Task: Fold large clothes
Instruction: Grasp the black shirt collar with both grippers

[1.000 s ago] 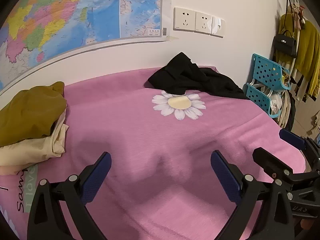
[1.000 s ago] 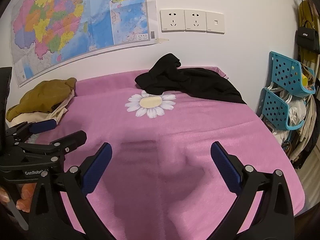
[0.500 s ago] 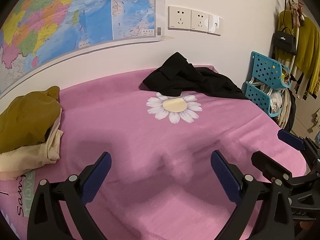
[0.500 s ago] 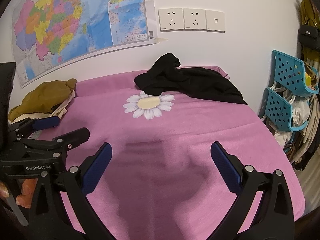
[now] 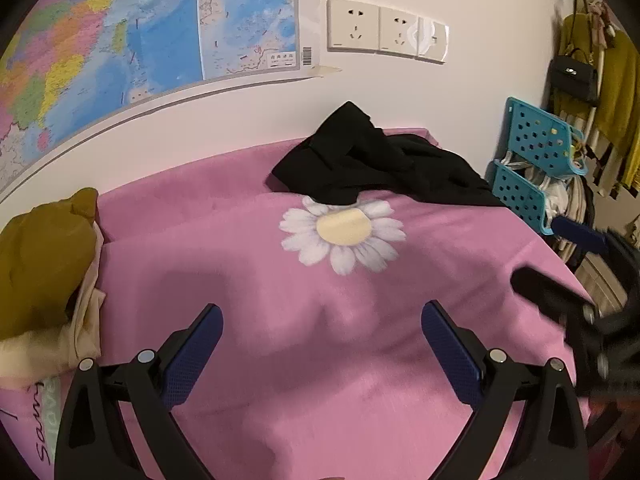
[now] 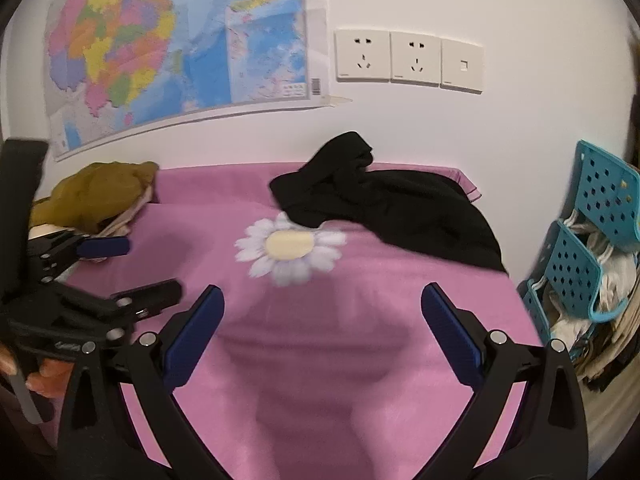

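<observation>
A crumpled black garment (image 5: 384, 168) (image 6: 384, 200) lies at the far side of the pink bed cover (image 5: 224, 264) (image 6: 384, 304), against the wall, just beyond a printed daisy (image 5: 344, 236) (image 6: 290, 250). My left gripper (image 5: 320, 328) hovers open over the near part of the cover with nothing between its fingers. My right gripper (image 6: 320, 312) is open too, empty, well short of the black garment. Each gripper shows at the edge of the other's view: the right gripper (image 5: 568, 272) blurred in the left wrist view, the left gripper (image 6: 116, 272) in the right wrist view.
A pile of mustard and cream clothes (image 5: 44, 272) (image 6: 96, 196) sits at the bed's left end. Blue perforated baskets (image 5: 536, 160) (image 6: 592, 240) stand off the right edge, with hanging clothes and a black bag (image 5: 576, 76) behind. A map (image 5: 120, 32) and sockets (image 5: 384, 30) are on the wall.
Both grippers have moved forward toward the far side of the bed; the black garment and the daisy look nearer and larger. The jaws stay open and empty.
</observation>
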A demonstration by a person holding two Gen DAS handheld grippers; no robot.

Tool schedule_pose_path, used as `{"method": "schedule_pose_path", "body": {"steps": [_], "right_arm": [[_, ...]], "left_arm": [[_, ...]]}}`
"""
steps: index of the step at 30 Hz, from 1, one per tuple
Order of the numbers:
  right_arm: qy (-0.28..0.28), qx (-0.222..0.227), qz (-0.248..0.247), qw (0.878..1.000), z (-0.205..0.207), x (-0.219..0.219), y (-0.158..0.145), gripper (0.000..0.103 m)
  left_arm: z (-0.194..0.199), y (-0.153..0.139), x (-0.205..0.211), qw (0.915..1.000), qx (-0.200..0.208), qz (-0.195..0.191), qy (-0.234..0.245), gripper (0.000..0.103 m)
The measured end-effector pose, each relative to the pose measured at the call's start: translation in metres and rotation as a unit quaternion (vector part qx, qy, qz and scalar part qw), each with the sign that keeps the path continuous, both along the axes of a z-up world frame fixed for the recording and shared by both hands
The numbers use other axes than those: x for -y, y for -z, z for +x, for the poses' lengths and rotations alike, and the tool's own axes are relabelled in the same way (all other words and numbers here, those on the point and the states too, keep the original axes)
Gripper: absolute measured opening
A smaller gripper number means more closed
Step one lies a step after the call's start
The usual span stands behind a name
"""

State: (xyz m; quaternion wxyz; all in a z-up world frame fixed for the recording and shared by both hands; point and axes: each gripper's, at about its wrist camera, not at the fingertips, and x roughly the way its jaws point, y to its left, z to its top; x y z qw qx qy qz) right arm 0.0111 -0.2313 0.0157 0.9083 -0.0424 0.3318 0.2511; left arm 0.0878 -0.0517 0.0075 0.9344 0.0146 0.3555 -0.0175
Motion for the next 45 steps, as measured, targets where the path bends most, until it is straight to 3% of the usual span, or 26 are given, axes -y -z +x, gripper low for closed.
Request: {"method": "schedule_pose_path", "body": {"steps": [11,15,18,21,23,24,25,30,32,35,37,39,41,42,43,45], "right_arm": [[-0.007,-0.023,-0.058,0.998,0.119,-0.021,0.027,0.088],[-0.033,-0.019,-0.061,0.997,0.148,-0.044,0.032,0.085],[-0.038,-0.04,-0.045,0.997,0.177,-0.058,0.039,0.08],[-0.036,-0.069,-0.033,0.996,0.205,-0.069,0.052,0.069],[-0.039,-0.071,-0.029,0.996,0.213,-0.071,0.056,0.053],[-0.046,-0.072,-0.024,0.996,0.216,-0.071,0.055,0.035],[-0.055,-0.075,-0.02,0.995,0.216,-0.071,0.053,0.01],[-0.064,-0.012,0.029,0.997,0.199,-0.034,0.005,0.008],[-0.071,-0.014,0.041,0.997,0.197,-0.02,-0.001,0.01],[-0.094,-0.031,0.016,0.995,0.201,-0.021,0.008,0.025],[-0.105,-0.044,-0.014,0.993,0.203,-0.032,0.019,0.048],[-0.111,-0.046,-0.028,0.992,0.208,-0.045,0.028,0.054],[-0.112,-0.039,-0.028,0.993,0.212,-0.054,0.031,0.041],[-0.115,-0.043,-0.025,0.992,0.215,-0.055,0.03,0.02],[-0.11,-0.041,-0.025,0.993,0.218,-0.055,0.027,0.01],[-0.102,-0.014,-0.014,0.995,0.218,-0.045,0.008,0.009]], "left_arm": [[0.063,0.01,-0.025,0.9993,-0.022,-0.004,-0.031,0.096],[0.079,0.015,-0.033,0.9987,-0.031,-0.003,-0.039,0.096],[0.088,0.019,-0.038,0.9986,-0.031,-0.004,-0.043,0.096],[0.098,0.024,-0.041,0.9984,-0.036,-0.006,-0.043,0.096],[0.104,0.027,-0.043,0.9983,-0.04,-0.01,-0.042,0.096],[0.108,0.029,-0.044,0.9981,-0.042,-0.012,-0.043,0.096],[0.111,0.031,-0.045,0.998,-0.044,-0.012,-0.043,0.096],[0.125,0.036,-0.048,0.9985,-0.043,-0.001,-0.036,0.096],[0.13,0.037,-0.048,0.9989,-0.038,0.001,-0.029,0.096],[0.143,0.039,-0.049,0.9993,-0.032,-0.002,-0.022,0.096],[0.153,0.043,-0.051,0.9989,-0.04,-0.008,-0.022,0.096],[0.157,0.046,-0.051,0.9988,-0.043,-0.012,-0.019,0.096],[0.161,0.048,-0.052,0.9988,-0.043,-0.013,-0.02,0.096],[0.162,0.049,-0.052,0.9987,-0.045,-0.017,-0.017,0.096],[0.162,0.051,-0.052,0.9985,-0.047,-0.021,-0.016,0.096],[0.164,0.053,-0.053,0.9983,-0.049,-0.033,-0.005,0.096]]}}
